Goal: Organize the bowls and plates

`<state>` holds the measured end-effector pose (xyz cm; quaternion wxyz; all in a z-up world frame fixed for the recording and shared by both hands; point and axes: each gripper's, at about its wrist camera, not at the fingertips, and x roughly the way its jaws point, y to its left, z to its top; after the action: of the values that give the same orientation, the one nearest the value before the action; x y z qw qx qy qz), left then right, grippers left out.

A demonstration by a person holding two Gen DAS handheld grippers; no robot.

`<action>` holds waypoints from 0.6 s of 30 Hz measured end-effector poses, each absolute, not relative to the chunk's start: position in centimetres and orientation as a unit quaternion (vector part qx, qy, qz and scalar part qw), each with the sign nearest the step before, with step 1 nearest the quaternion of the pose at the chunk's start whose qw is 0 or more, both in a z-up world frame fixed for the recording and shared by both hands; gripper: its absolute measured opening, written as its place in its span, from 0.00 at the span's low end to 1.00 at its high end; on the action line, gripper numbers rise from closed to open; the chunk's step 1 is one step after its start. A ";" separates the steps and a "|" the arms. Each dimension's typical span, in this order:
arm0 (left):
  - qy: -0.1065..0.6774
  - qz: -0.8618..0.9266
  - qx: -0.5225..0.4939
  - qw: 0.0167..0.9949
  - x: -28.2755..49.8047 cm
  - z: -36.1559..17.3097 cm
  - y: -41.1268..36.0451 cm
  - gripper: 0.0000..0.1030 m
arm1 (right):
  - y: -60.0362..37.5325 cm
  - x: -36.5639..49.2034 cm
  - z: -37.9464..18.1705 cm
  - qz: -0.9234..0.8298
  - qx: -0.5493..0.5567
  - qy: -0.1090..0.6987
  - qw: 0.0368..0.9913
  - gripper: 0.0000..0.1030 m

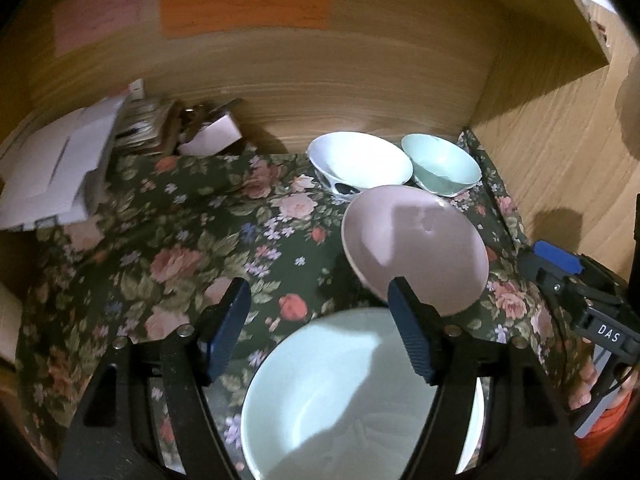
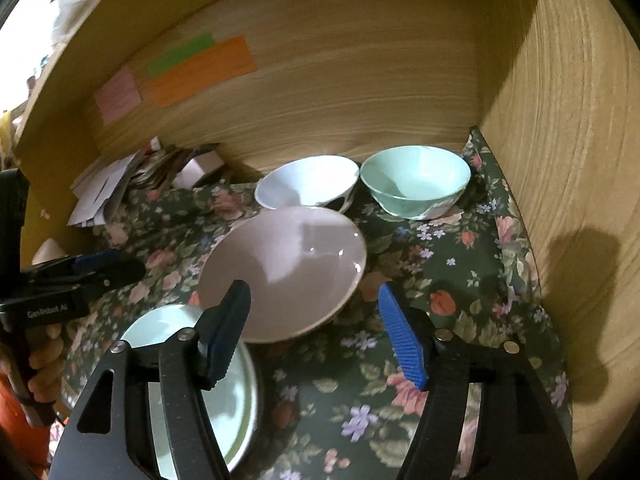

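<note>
A pink plate point(image 1: 414, 246) point(image 2: 282, 272) lies on the floral cloth in the middle. A pale green plate point(image 1: 340, 396) point(image 2: 224, 396) lies in front of it, nearer me. A white bowl point(image 1: 360, 164) point(image 2: 308, 184) and a mint green bowl point(image 1: 442, 168) point(image 2: 414, 180) stand side by side at the back wall. My left gripper point(image 1: 320, 328) is open and empty over the pale green plate. My right gripper point(image 2: 316, 332) is open and empty, its left finger over the pink plate's near edge.
The floral cloth point(image 1: 180, 248) point(image 2: 440, 300) covers a wooden cubby floor. Wooden walls close the back point(image 1: 320, 80) and the right side point(image 2: 560, 160). White papers and small boxes point(image 1: 60, 176) point(image 2: 108, 188) pile at the back left. Coloured notes point(image 1: 244, 8) stick on the back wall.
</note>
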<state>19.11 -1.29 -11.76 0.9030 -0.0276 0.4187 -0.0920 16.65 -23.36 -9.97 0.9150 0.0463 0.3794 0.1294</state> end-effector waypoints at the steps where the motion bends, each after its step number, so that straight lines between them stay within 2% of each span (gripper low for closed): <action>1: 0.423 -0.093 -0.026 0.901 19.6 -11.9 -1.6 0.69 | -23.5 17.0 -10.2 0.128 0.048 0.382 0.914 0.62; 13: 0.476 -0.109 -0.017 0.872 25.1 -16.1 -3.9 0.68 | -24.3 21.2 -13.8 0.123 0.069 0.419 0.897 0.61; 15: 0.481 -0.111 -0.018 0.869 25.7 -16.6 -4.1 0.64 | -24.5 21.7 -14.3 0.125 0.075 0.426 0.893 0.57; 17: 0.486 -0.113 -0.020 0.866 26.2 -17.1 -4.3 0.57 | -24.5 22.1 -14.7 0.129 0.078 0.432 0.889 0.47; 18: 0.487 -0.116 -0.020 0.865 26.3 -17.3 -4.4 0.56 | -24.5 22.3 -14.9 0.132 0.080 0.436 0.887 0.46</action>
<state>26.31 -4.38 -17.34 0.8654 -0.0204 0.4871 -0.1158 22.29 -24.53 -14.89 0.8866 0.0796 0.4361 0.1318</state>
